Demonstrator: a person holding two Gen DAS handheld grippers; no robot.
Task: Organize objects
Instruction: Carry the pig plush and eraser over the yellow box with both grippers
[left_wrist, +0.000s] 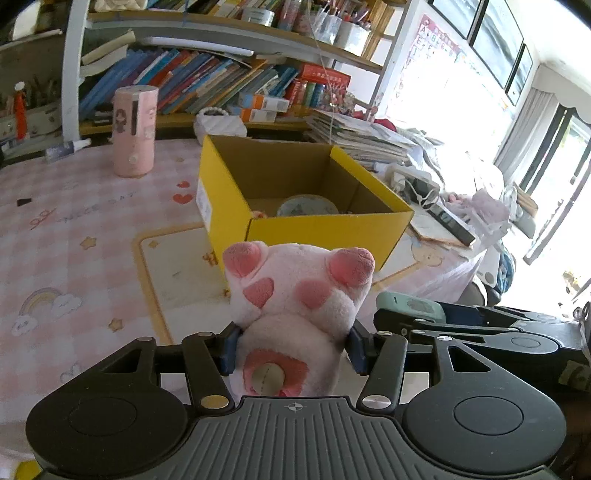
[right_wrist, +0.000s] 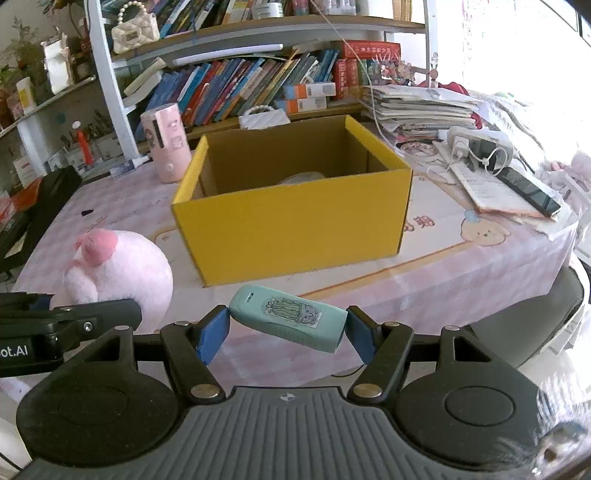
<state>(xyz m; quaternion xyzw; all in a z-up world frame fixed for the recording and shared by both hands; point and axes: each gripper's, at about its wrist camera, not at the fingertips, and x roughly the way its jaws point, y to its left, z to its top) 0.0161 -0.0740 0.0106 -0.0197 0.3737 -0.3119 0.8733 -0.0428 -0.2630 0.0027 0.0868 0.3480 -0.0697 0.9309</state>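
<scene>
Box contents mostly hidden by wall; bowl rim peeks out. Left gripper fingers clamped on plush toy. Right gripper fingers clamped on teal case ends.

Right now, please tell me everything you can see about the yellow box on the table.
The yellow box is open-topped cardboard, yellow outside and plain brown inside, with a white label on one side wall. It stands upright on the pink checked tablecloth, in front of the bookshelf. Inside lies a round patterned bowl-like item, partly hidden. Neither gripper touches it.
</scene>
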